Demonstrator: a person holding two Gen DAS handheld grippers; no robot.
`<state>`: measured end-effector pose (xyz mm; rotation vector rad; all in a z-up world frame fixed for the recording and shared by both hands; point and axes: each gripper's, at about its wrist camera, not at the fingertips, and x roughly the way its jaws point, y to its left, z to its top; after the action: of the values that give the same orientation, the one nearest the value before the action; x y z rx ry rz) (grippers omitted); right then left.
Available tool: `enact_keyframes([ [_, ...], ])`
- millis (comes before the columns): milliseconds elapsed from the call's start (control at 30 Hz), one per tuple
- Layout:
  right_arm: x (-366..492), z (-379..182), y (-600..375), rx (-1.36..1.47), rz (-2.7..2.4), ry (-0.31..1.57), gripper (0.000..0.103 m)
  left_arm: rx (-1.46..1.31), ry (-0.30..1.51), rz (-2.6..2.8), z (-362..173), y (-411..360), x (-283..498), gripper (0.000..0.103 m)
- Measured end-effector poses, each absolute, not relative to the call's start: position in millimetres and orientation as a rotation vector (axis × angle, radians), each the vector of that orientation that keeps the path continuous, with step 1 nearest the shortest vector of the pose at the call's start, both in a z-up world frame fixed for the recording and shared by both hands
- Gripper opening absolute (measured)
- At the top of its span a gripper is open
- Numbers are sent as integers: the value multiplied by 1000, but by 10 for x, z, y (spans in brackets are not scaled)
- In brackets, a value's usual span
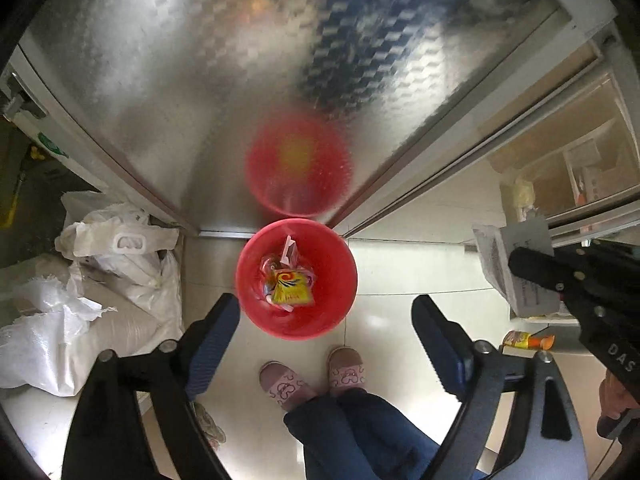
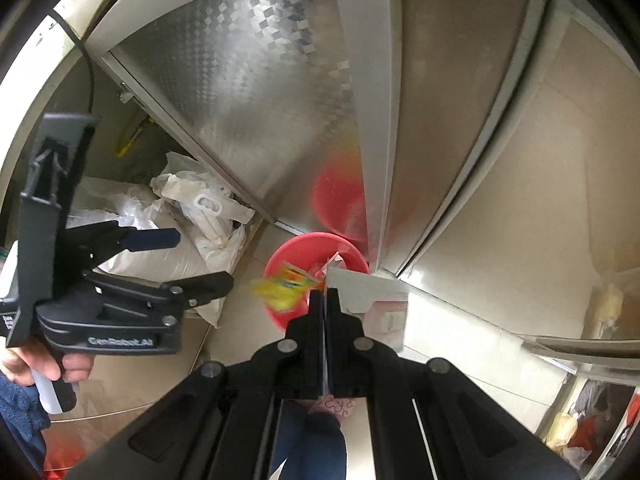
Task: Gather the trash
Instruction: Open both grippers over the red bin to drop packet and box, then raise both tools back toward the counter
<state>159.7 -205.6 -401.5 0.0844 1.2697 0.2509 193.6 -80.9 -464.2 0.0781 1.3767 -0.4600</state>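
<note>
my left hand-held gripper [image 1: 326, 324] is spread wide with nothing between the blue pads [image 1: 212, 344], pointing almost straight down over the red bin [image 1: 248, 280]. the bin sits on the pale tile floor [image 1: 400, 280], right up against the bottom of a shiny patterned metal panel [image 1: 200, 80] that shows a blurry red reflection of it. inside the bin there's a yellow wrapper [image 1: 290, 288] with a swirl on it, lying on top of some clear and pinkish bits of packaging. in the right wrist view the wrapper [image 2: 282, 286] looks smeared and sits at the near rim of the bin [image 2: 276, 264], so i can't tell from there whether it has settled.

my right hand-held gripper [image 2: 325, 300] is clamped tight on a white sheet of paper [image 2: 372, 300] with print on it. the sheet sticks out past the jaws and hangs near the bin's right side. from the left camera you see that same paper [image 1: 504, 260] off to the right, well clear of the bin, with the black fingers [image 1: 536, 268] pinching it.

left of the bin there's a heap of white sacks and plastic bags [image 1: 100, 272] on the floor. my pink slippers [image 1: 316, 376] and jeans [image 1: 360, 432] show just below the bin. a small orange-and-yellow packet [image 1: 528, 340] lies on the floor at the right, under the paper.
</note>
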Motion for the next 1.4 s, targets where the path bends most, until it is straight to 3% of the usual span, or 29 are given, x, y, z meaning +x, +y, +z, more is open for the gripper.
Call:
enact_keyframes([
  [100,1583,-4018,-2087,91,266,1269,1,97,1357,-445,-4566,-839,1884,103],
  [733,1752,-4401,-1547,-12,395,1333,1,48,1356,-294,-4579,-194,1750,103],
  [833,1769,-4445,-1509,-25,388,1351,15,48,1359,-288,-4557,-150,1736,103],
  [900,1773,-4414,-1521,1,397,1355,40,15,1365,-296,-4522,-106,1730,103],
  [1000,1749,-4301,-1517,-10,386,1324,60,31,1357,-279,-4358,-95,1689,103],
  [1100,1704,-4092,-1511,-24,386,1308,69,44,1341,-271,-4071,-74,1628,103],
  [1267,1497,-3475,-1525,-32,386,1282,72,63,1322,-257,-3404,-24,1486,103],
  [1400,1295,-2794,-1586,-24,390,1207,90,83,1277,-241,-2775,14,1339,103],
])
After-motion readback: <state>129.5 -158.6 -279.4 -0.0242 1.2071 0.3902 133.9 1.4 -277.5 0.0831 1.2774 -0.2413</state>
